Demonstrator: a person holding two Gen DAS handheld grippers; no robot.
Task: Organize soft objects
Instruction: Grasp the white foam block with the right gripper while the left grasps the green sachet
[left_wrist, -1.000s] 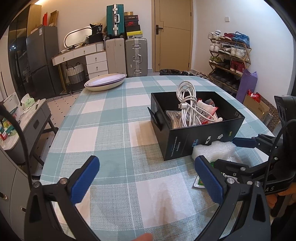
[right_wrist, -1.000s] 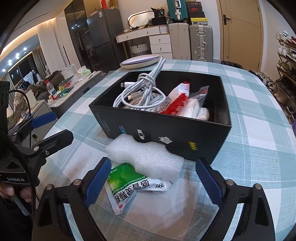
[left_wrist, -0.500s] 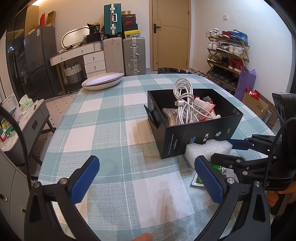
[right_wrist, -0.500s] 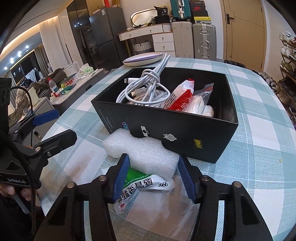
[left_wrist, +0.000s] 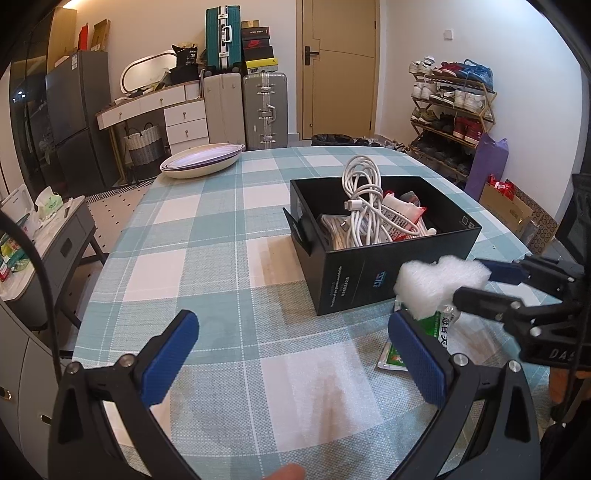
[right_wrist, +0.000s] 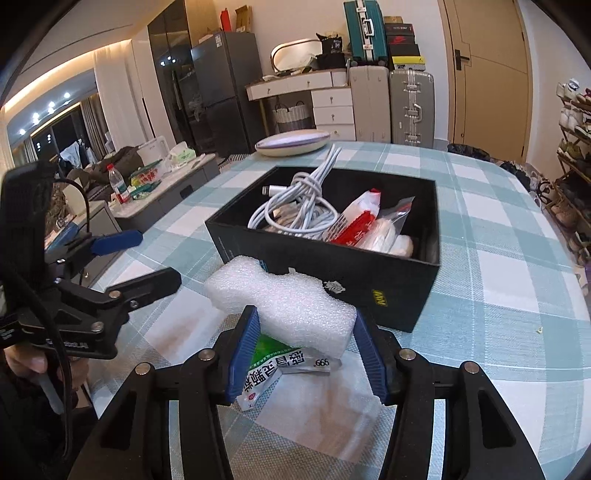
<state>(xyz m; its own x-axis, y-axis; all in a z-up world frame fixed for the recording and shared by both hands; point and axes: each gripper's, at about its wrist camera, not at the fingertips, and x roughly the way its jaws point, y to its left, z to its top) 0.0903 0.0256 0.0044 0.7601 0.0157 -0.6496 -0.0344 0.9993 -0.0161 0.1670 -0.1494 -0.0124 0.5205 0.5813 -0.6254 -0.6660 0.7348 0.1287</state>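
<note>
My right gripper is shut on a white foam block and holds it just above the table, in front of the black box. The foam also shows in the left wrist view, between the right gripper's fingers. A green and white packet lies under the foam on the tablecloth. The box holds a white coiled cable, a red and white packet and a clear bag. My left gripper is open and empty over the table, left of the box.
A stack of oval dishes sits at the far edge of the checked table. A low side table with clutter stands to the left. Suitcases, drawers and a shoe rack line the walls.
My right gripper closed from wide open onto the foam block and lifted it slightly off the green packet. The left gripper stayed open and hardly moved.
</note>
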